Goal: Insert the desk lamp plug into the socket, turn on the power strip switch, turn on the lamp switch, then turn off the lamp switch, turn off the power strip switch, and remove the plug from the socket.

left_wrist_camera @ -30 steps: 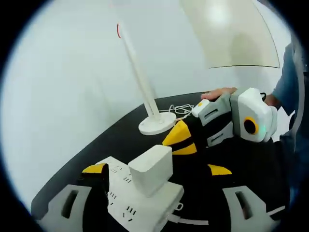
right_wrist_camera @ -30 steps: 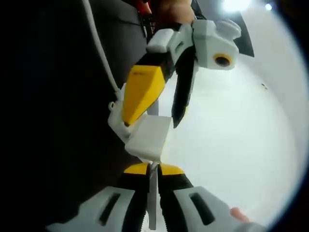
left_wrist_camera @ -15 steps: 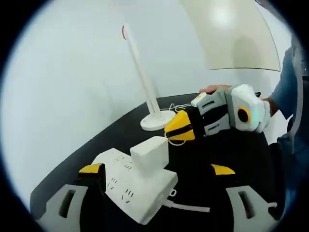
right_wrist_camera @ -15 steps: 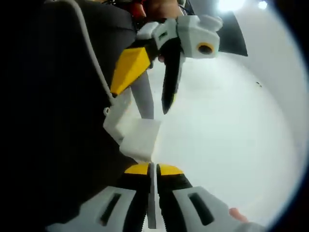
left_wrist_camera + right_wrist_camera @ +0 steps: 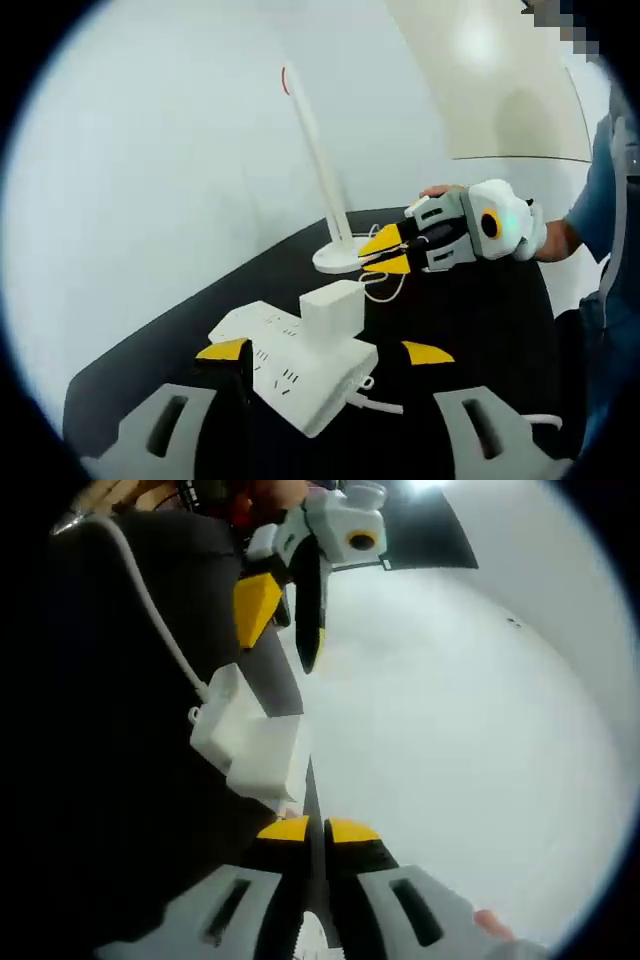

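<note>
Plastic everywhere: the white plug (image 5: 332, 310) is a hard, boxy adapter, light and smooth, seated in the flat white power strip (image 5: 295, 368) between my left gripper's (image 5: 325, 352) spread-open jaws. I judge its broad flat sides give the best hold, though they may be slippery. My right gripper (image 5: 308, 830), jaws pressed together on nothing, sits ahead near the lamp's (image 5: 325, 190) round base and stiff slim stem. The cord (image 5: 383, 293) looks thin and limp on the matte black tabletop (image 5: 490, 320).
</note>
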